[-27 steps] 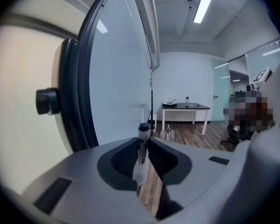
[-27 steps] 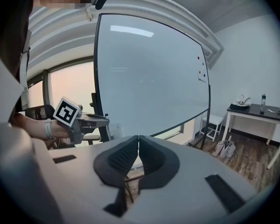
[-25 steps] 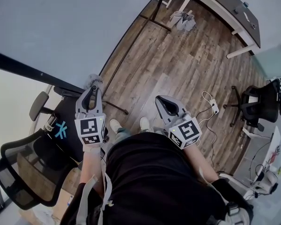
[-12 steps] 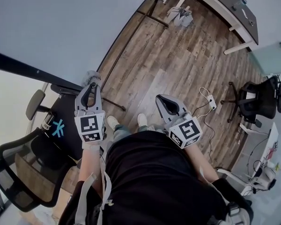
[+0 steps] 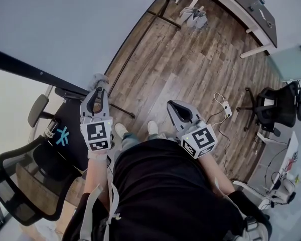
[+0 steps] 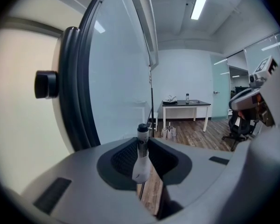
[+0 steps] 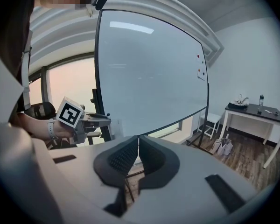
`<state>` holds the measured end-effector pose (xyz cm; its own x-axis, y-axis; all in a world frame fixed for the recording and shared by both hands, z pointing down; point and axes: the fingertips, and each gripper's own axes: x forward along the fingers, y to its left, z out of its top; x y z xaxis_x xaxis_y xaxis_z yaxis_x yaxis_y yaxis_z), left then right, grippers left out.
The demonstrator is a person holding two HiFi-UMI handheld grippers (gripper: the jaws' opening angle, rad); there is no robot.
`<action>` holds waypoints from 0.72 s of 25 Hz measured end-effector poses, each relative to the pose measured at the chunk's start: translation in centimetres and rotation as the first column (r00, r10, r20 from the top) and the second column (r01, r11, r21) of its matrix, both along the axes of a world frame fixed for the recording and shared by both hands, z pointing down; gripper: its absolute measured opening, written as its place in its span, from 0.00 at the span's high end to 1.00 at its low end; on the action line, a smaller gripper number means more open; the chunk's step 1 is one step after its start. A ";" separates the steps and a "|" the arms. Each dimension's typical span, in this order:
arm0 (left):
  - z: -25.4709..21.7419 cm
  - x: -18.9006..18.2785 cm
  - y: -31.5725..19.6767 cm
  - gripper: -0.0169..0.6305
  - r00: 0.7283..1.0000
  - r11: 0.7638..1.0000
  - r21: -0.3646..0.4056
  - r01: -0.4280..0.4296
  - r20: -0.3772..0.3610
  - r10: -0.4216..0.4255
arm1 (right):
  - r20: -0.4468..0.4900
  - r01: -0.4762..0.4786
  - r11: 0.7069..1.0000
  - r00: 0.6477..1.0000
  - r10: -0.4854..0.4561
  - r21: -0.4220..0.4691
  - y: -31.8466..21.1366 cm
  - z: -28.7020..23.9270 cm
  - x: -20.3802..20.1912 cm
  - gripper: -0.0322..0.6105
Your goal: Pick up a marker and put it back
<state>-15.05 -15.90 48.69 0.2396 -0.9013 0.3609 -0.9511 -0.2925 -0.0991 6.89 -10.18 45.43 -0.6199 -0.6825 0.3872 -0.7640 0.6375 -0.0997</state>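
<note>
Left hand-held gripper [image 6: 141, 141] clenched on white marker [image 6: 139, 163], upright, black cap at 12 o'clock. Right hand-held gripper [image 7: 138, 144] at its 3 o'clock, clenched, nothing between jaws.

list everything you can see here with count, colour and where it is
marker: one, white with black cap, between the jaws of the left gripper
whiteboard: one, white with dark frame, ahead and to the person's left
table: one, dark top on white legs, far end of room
office chairs: at least two, black, one at the person's left, another at the right
power strip: one, white, on the floor at the right
floor: one, brown wood planks, underfoot
left gripper: one, grey, shut on the marker
right gripper: one, grey, jaws together, empty
</note>
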 end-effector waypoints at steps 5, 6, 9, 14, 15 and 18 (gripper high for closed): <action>-0.7 0.0 0.1 0.84 1.000 1.000 0.011 0.009 0.008 -0.009 | 0.006 0.009 1.000 1.000 -0.009 0.004 0.0 -0.2 0.0 0.93; -0.9 0.1 0.2 0.83 1.000 1.000 0.014 0.010 0.010 -0.011 | 0.008 0.011 1.000 1.000 -0.011 0.005 -0.1 -0.2 0.0 0.93; -1.5 0.0 0.3 0.82 1.000 1.000 0.024 0.018 0.016 -0.018 | 0.012 0.021 1.000 1.000 -0.021 0.009 -0.2 -0.5 -0.1 0.93; -2.4 -0.2 0.7 0.81 0.999 0.999 0.038 0.035 0.021 -0.036 | 0.023 0.044 0.999 0.999 -0.044 0.021 -0.5 -0.9 -0.4 0.93; -2.6 -0.1 0.8 0.81 0.999 0.998 0.041 0.037 0.021 -0.038 | 0.025 0.050 0.998 0.998 -0.050 0.023 -0.5 -0.9 -0.5 0.93; -3.1 -0.1 1.3 0.80 0.999 0.998 0.048 0.045 0.021 -0.046 | 0.031 0.070 0.997 0.997 -0.071 0.030 -0.6 -1.2 -0.9 0.93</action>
<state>-15.12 -14.59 45.55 0.1903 -0.9273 0.3224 -0.9609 -0.2433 -0.1326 5.95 -10.80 44.20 -0.6789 -0.6471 0.3470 -0.7137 0.6926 -0.1046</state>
